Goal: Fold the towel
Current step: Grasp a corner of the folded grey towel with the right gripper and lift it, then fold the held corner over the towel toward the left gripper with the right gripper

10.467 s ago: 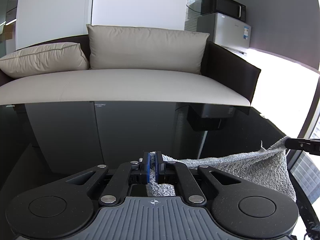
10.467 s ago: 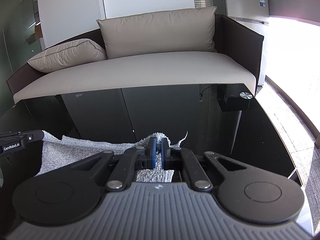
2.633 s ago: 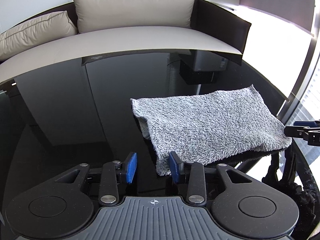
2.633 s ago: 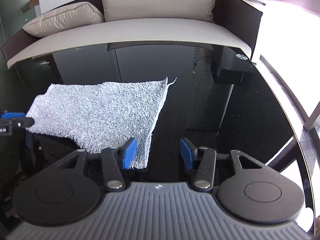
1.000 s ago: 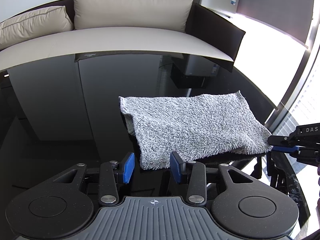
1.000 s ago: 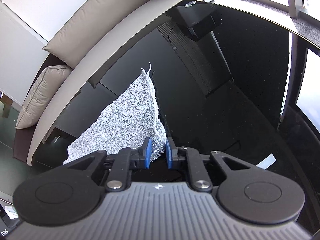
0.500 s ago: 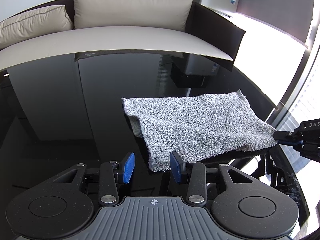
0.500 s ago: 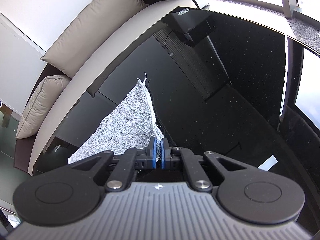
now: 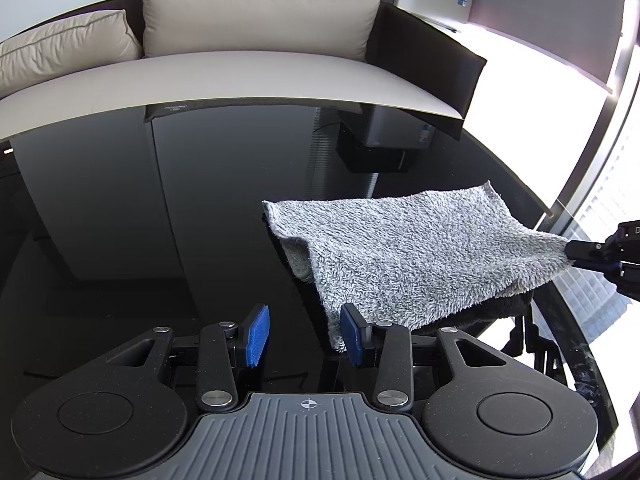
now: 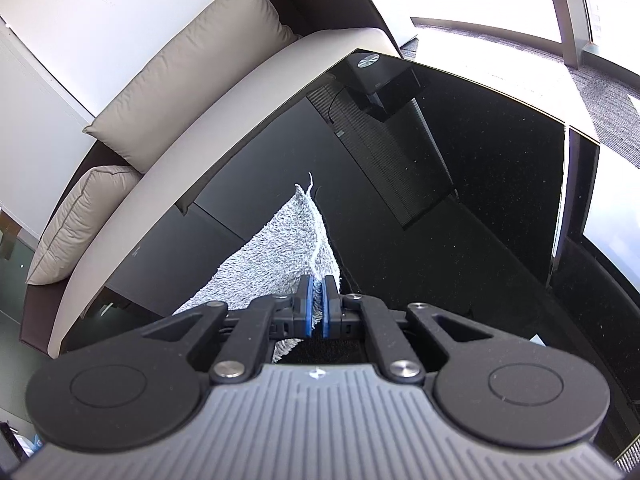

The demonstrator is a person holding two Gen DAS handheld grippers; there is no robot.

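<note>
A grey fluffy towel, folded once, lies on the black glass table. My left gripper is open, its blue pads spread just left of the towel's near left corner, with nothing between them. In the right wrist view my right gripper is shut on the near right corner of the towel and holds that corner slightly off the table. From the left wrist view the right gripper shows at the right edge, pinching the towel.
A beige sofa with two cushions stands behind the table. A small black box sits beyond the table's far edge. The table's right edge runs close to the towel. A bright window fills the right side.
My right gripper has closed on the towel's right corner and lifted it a little. The towel has shifted slightly right. My left gripper stays open.
</note>
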